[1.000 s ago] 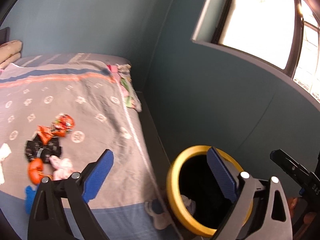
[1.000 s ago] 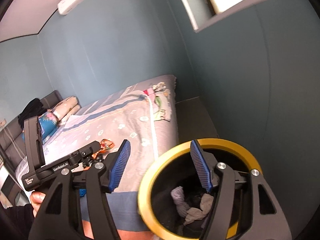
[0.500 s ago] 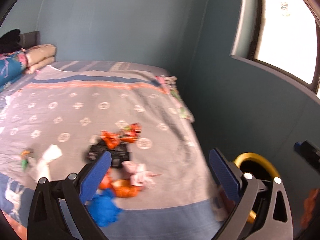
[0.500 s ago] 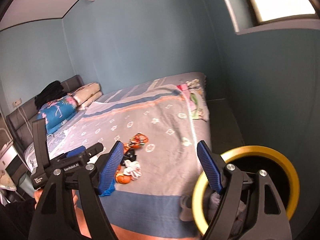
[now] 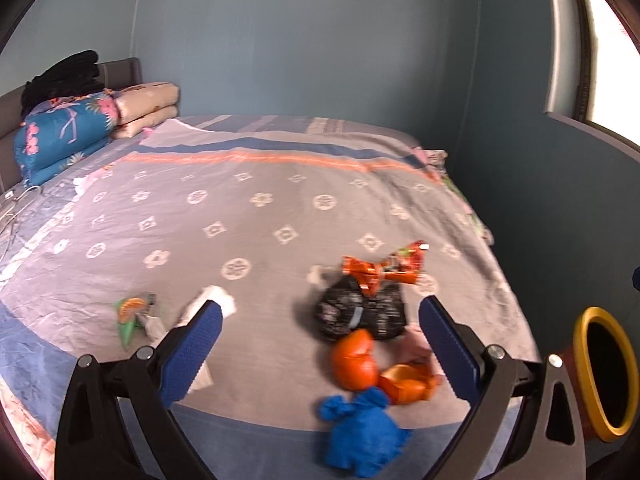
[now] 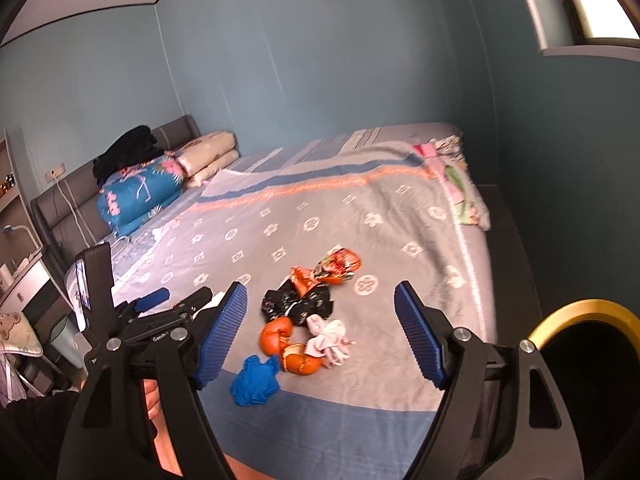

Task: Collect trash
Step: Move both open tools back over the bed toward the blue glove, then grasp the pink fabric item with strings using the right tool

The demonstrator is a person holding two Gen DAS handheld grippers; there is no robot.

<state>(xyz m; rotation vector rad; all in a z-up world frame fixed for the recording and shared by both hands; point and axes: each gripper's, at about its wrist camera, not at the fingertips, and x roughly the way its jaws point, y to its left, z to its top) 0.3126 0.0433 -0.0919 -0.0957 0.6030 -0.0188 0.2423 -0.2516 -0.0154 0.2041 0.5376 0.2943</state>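
Trash lies near the bed's front edge: a crumpled blue piece (image 5: 362, 436) (image 6: 256, 380), orange peels (image 5: 356, 360) (image 6: 276, 336), a black wrapper (image 5: 358, 312) (image 6: 298, 304), orange snack wrappers (image 5: 384, 268) (image 6: 336, 266), a pink-white tissue (image 6: 328, 338), a white tissue (image 5: 212, 304) and a green-orange scrap (image 5: 134, 312). My left gripper (image 5: 320, 346) is open and empty above the trash. My right gripper (image 6: 320, 332) is open and empty, also over it. The yellow-rimmed bin (image 5: 602, 372) (image 6: 588, 360) stands at the right of the bed.
The bed (image 5: 260, 208) has a grey patterned sheet. A folded blue quilt (image 5: 64, 136) and pillows (image 5: 148, 108) are at the headboard. Small clothes (image 6: 460, 184) lie at the far right edge. A teal wall and a window (image 5: 600, 40) are at the right.
Both grippers have swung left, away from the bin and toward the trash on the bed. The bin moved from the centre of each view to the right edge. Both stay open.
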